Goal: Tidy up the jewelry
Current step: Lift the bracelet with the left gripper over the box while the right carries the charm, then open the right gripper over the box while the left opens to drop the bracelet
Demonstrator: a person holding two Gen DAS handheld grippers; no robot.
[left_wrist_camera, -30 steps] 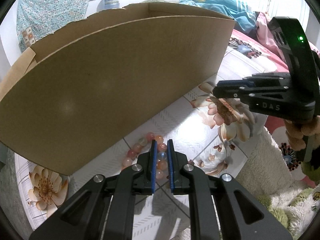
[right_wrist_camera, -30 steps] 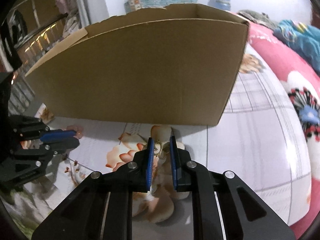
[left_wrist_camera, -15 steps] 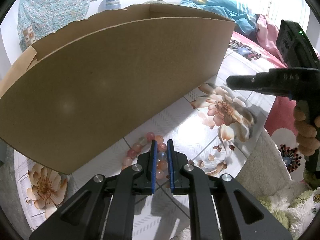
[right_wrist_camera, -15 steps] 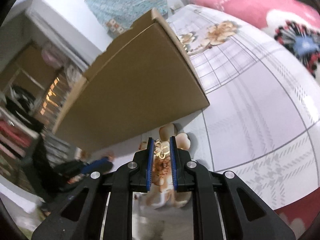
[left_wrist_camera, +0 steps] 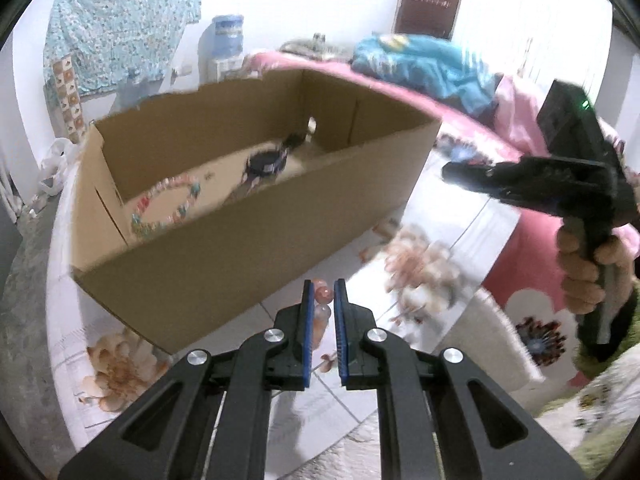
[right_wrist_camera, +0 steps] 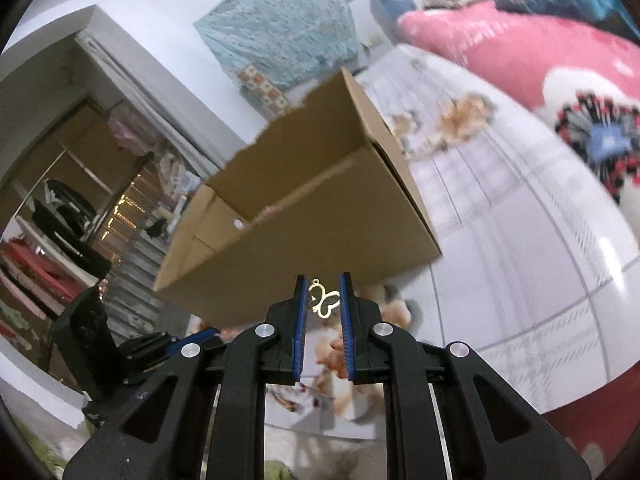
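Note:
An open cardboard box (left_wrist_camera: 256, 232) stands on the floral sheet; in the right wrist view the box (right_wrist_camera: 312, 216) tilts. Inside lie a colourful bead necklace (left_wrist_camera: 164, 208) and a dark round item (left_wrist_camera: 266, 160). My left gripper (left_wrist_camera: 321, 294) is shut on a pink-orange bead bracelet (left_wrist_camera: 322, 295), lifted off the sheet in front of the box. My right gripper (right_wrist_camera: 323, 296) is shut on a gold butterfly pendant (right_wrist_camera: 323, 299), raised before the box's corner. From the left wrist view the right gripper (left_wrist_camera: 452, 168) hangs at the right, level with the box rim, a hand on its handle.
The bed sheet (left_wrist_camera: 424, 264) with flower print spreads around the box. A pink blanket (right_wrist_camera: 520, 52) and blue cloth (left_wrist_camera: 420, 60) lie behind. A fluffy white rug (left_wrist_camera: 472, 356) borders the right. Shelves and a wardrobe (right_wrist_camera: 80, 208) stand at left.
Both grippers rose, so the box's inside now shows. The bracelet came up off the sheet with the left gripper. The right gripper rolled and swung with the pendant.

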